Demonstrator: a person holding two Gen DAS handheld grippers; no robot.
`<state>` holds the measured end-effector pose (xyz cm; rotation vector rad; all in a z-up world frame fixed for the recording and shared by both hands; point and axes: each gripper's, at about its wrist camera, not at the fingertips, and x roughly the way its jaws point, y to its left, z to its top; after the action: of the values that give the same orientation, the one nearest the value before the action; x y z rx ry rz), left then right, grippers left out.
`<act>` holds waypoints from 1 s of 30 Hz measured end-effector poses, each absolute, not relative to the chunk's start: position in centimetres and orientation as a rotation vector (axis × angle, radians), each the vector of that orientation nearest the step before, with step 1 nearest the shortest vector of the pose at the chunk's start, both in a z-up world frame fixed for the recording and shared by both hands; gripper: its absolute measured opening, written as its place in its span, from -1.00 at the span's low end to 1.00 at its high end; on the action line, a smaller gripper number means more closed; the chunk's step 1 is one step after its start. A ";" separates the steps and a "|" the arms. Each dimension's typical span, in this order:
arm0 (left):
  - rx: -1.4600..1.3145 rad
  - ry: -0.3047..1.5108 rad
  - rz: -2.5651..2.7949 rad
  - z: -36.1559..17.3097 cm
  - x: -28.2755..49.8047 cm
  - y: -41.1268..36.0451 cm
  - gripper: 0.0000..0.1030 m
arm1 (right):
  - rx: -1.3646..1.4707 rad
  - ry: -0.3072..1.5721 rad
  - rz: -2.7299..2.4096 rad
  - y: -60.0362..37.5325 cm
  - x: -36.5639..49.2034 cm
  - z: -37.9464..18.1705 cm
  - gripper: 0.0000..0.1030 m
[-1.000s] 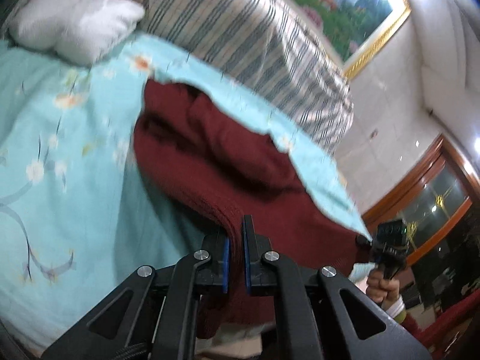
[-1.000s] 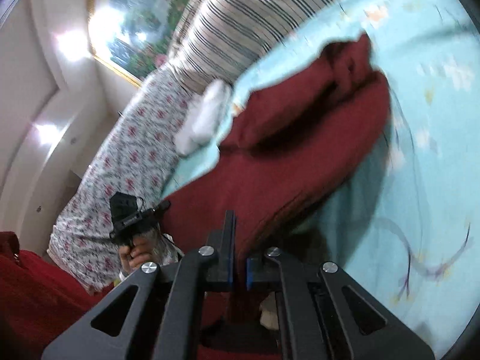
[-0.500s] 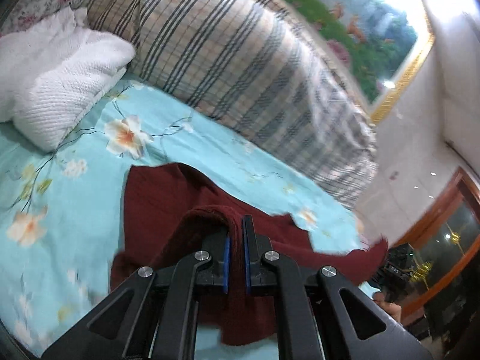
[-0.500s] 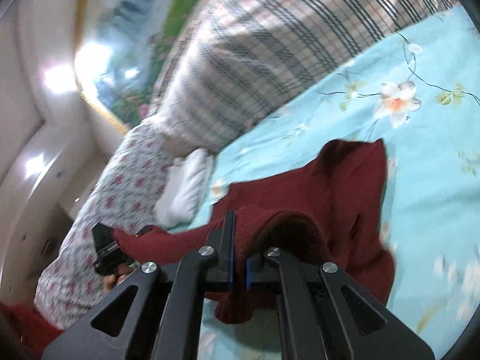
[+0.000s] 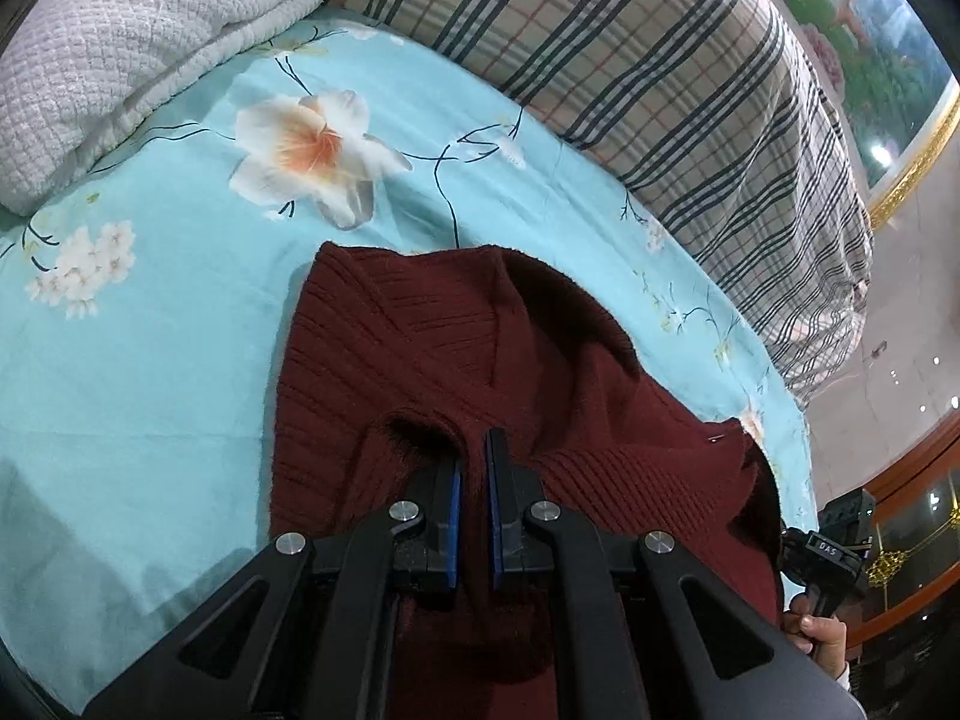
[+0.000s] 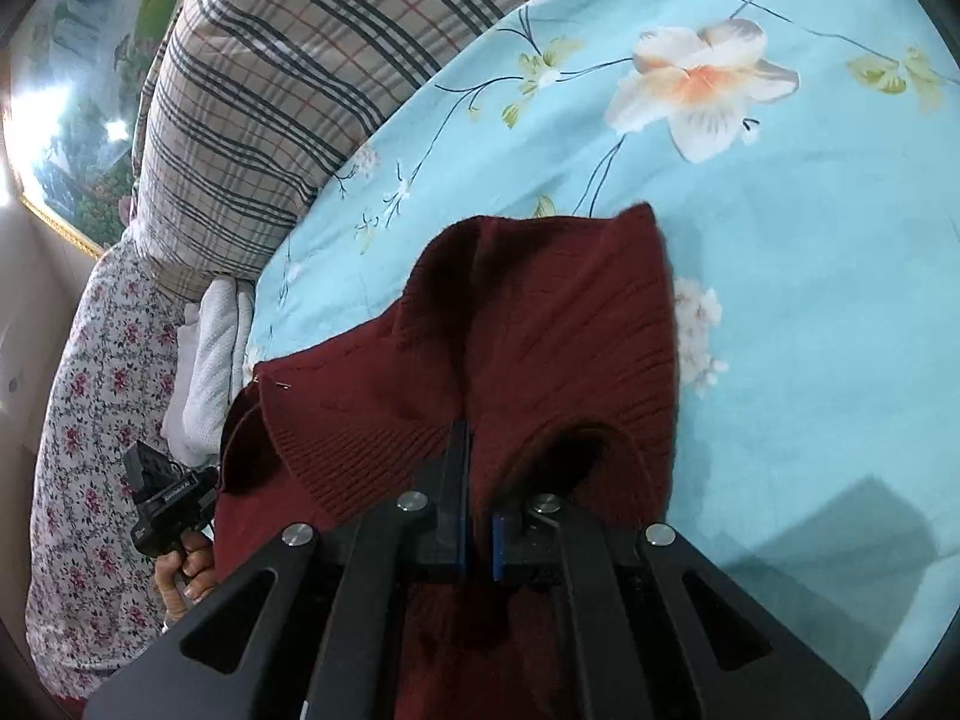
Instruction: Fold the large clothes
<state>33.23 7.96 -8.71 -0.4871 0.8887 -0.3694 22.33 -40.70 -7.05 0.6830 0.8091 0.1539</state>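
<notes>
Sweater (image 5: pixel 480 360) near edge carried forward over far part, now doubled on sheet (image 5: pixel 150 330).

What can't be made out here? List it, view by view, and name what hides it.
- Left wrist view: the maroon sweater's near hem, hidden behind the left tongs and cut off by the bottom edge.
- Right wrist view: the cloth pinched in the right tongs, buried under a raised fold.
- Both views: the sleeves, folded out of sight.
- Left wrist view: the painting, cut off by the lens rim.
</notes>
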 end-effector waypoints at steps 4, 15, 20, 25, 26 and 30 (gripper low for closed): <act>-0.502 0.904 -0.364 -7.7 32.1 8.2 -0.75 | 0.716 0.785 0.149 -40.6 21.7 -6.1 -0.75; -0.307 0.885 -0.665 -3.0 24.8 -0.5 -0.41 | 0.477 0.729 0.291 -33.1 18.6 -1.4 0.10; -0.222 0.932 -0.517 -5.3 28.9 -0.8 -0.46 | 0.364 0.872 0.229 -31.7 22.4 -4.6 -0.07; -0.295 0.935 -0.336 -7.6 33.3 4.8 -0.85 | 0.416 0.861 0.059 -35.5 24.5 -6.3 -0.31; -0.325 0.930 -0.306 -7.9 33.7 6.1 -0.95 | 0.452 0.853 0.037 -36.2 24.7 -6.5 -0.41; -0.414 0.929 -0.289 -8.2 33.6 8.4 -0.98 | 0.499 0.825 0.008 -36.4 24.3 -5.9 -0.44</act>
<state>33.64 8.39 -8.24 -0.4138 0.9288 -0.2893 24.35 -36.45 -5.90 0.4987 0.8252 0.0081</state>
